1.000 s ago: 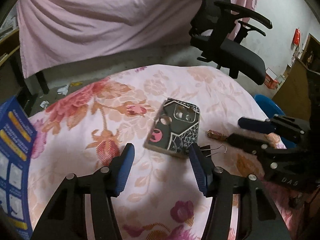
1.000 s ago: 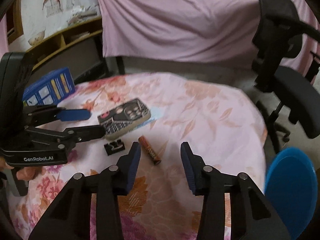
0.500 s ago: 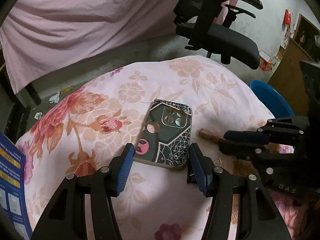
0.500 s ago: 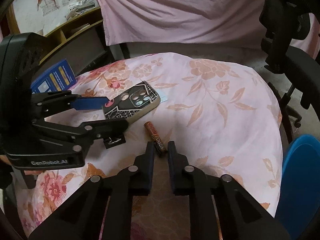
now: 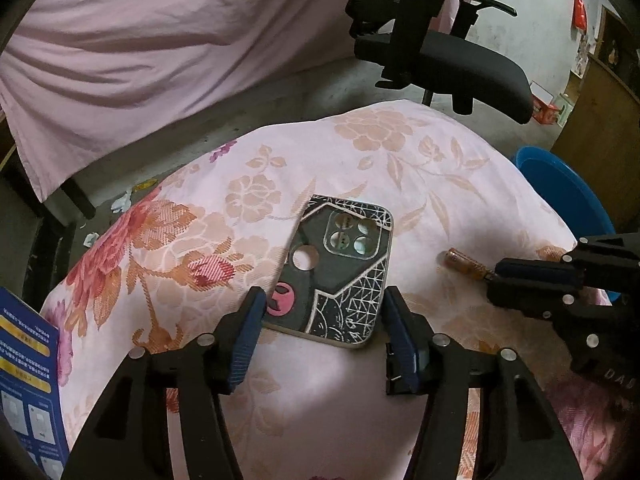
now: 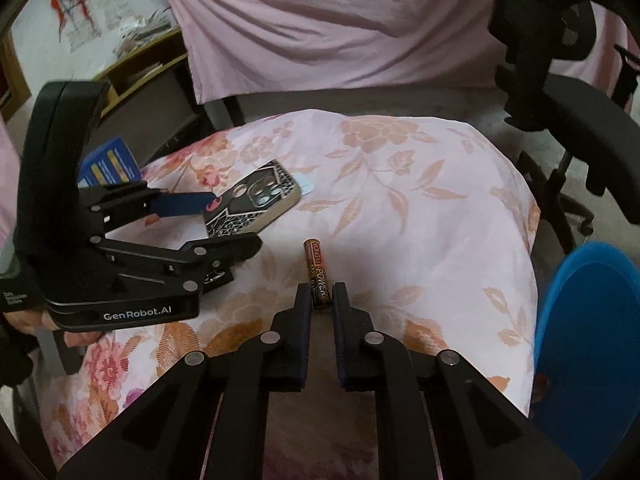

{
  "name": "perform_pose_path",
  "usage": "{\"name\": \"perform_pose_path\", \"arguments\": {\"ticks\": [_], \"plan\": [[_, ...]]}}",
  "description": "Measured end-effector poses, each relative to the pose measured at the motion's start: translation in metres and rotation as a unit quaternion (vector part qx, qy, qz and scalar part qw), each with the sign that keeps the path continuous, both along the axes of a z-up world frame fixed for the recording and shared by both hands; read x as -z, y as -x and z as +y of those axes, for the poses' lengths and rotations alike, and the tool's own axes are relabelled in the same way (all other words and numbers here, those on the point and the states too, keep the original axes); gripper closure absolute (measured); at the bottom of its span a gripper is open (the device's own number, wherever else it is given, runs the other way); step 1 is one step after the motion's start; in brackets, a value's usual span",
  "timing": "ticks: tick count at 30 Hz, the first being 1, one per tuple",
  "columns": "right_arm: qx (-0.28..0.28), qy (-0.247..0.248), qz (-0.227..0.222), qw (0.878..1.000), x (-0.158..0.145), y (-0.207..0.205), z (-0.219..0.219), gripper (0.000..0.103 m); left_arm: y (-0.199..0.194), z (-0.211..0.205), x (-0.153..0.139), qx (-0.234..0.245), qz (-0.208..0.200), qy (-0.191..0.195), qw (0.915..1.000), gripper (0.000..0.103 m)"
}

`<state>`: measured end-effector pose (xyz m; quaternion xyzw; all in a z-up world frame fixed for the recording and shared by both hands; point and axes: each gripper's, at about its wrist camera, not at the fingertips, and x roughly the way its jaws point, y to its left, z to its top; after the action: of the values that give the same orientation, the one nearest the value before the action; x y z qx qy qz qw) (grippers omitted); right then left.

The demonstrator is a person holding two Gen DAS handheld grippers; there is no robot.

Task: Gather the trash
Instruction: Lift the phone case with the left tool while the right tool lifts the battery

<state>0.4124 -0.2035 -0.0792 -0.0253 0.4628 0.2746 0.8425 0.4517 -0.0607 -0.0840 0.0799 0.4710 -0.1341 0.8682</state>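
The right gripper (image 6: pixel 322 300), jaws clamped on the near end of the battery (image 6: pixel 317 270), should lift straight up without tilting, while the left gripper (image 5: pixel 324 320), jaws apart astride the phone case (image 5: pixel 340 268), must close squarely on the floral cloth (image 5: pixel 420 168) beside the office chair (image 5: pixel 448 48).

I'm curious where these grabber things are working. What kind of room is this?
Probably a lived-in room at home, perhaps a bedroom or workroom. A floral cloth covers the table, a black office chair stands behind it, a pink sheet hangs nearby, and scraps lie on the bare floor.
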Motion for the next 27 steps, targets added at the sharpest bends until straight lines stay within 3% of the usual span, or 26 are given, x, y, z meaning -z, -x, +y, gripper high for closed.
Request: {"name": "perform_pose_path", "arguments": {"ticks": [6,11,17,23,27], "plan": [[-0.001,-0.006,0.003,1.000,0.000,0.001,-0.004,0.095,0.012,0.005,-0.004,-0.014,-0.001,0.011,0.9998,0.050],[-0.011,-0.001,-0.004,1.000,-0.002,0.008,-0.005,0.095,0.034,0.022,-0.013,-0.055,-0.012,0.066,0.9962,0.051],[-0.016,-0.002,-0.015,1.000,-0.005,0.020,-0.009,0.095,0.066,0.031,-0.022,-0.089,-0.027,0.085,0.9920,0.051],[-0.033,0.002,-0.014,0.999,-0.005,0.032,-0.010,0.095,0.093,0.027,-0.029,-0.099,-0.014,0.086,0.9913,0.051],[-0.043,0.004,-0.008,0.999,-0.003,0.035,-0.009,0.094,0.106,0.023,-0.028,-0.094,-0.009,0.067,0.9932,0.051]]}}
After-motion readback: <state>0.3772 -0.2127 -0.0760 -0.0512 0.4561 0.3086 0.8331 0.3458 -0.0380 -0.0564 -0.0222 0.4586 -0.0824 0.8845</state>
